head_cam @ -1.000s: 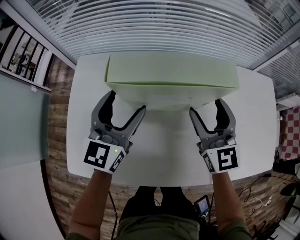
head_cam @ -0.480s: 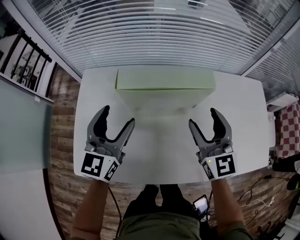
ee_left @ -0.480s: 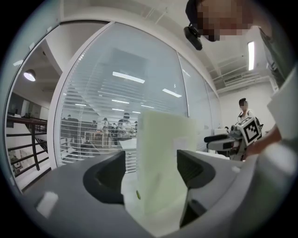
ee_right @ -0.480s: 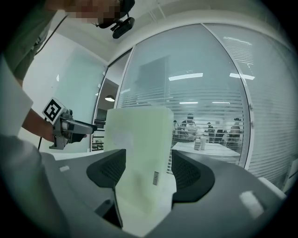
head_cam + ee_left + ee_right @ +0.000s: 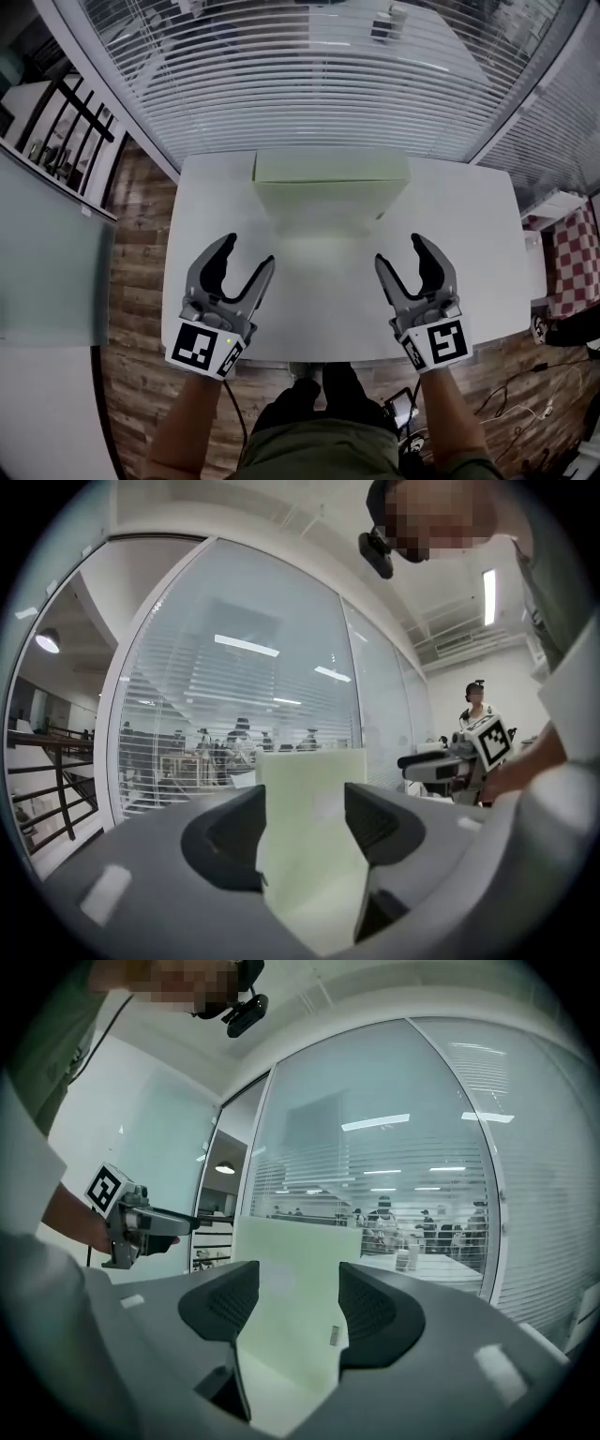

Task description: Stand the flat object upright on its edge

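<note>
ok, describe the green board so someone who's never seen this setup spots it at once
Find the white table in front of the blinds. At its far edge, centred, a board stands upright on its edge, broad face toward the near side. It is pale green, plain and rectangular, against the white table and grey blinds.

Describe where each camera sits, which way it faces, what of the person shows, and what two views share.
Head view: on the person's head, facing steeply down at the white table and upright pale green flat board; shows both forearms, left gripper, right gripper.
Left gripper view: rides the left gripper, facing level along its open jaws at the board; shows the person's right arm.
Right gripper view: mirrored; shows the left arm.
Shared: both gripper views frame the board; both jaws, just closing slightly, hold nothing.
</note>
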`<state>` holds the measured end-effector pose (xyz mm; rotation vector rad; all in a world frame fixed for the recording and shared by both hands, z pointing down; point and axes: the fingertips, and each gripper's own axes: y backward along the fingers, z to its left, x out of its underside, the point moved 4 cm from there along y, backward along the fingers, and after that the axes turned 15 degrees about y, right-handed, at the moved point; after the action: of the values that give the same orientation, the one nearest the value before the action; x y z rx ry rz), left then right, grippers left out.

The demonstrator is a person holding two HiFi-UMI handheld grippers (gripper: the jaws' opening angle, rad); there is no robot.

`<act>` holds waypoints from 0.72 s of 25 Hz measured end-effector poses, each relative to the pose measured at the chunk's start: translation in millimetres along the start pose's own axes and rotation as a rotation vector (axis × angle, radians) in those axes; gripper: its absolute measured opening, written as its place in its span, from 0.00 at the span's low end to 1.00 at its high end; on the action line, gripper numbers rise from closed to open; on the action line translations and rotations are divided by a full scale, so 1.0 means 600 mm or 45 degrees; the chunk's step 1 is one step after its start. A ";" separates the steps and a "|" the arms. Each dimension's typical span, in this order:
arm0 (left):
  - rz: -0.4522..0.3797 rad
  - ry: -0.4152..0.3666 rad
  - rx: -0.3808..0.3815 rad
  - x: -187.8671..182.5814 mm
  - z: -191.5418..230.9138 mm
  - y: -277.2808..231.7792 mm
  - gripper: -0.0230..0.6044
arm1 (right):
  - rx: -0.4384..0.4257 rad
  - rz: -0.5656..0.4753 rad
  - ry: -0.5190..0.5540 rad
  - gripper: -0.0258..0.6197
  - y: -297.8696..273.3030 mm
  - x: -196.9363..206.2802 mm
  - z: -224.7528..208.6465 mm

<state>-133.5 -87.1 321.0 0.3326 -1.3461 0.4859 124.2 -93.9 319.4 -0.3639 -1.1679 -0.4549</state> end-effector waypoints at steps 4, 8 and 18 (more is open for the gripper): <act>-0.010 -0.005 0.018 -0.013 -0.016 0.018 0.42 | 0.002 -0.001 -0.021 0.45 0.017 -0.018 0.007; -0.015 0.000 0.032 -0.023 -0.023 0.031 0.39 | -0.001 -0.009 -0.028 0.40 0.031 -0.038 0.015; -0.002 -0.042 0.094 -0.050 -0.049 0.064 0.28 | -0.014 -0.041 -0.072 0.30 0.061 -0.086 0.040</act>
<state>-132.7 -43.5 284.1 0.4041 -1.3618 0.5318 107.6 -42.9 278.1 -0.3699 -1.2279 -0.4817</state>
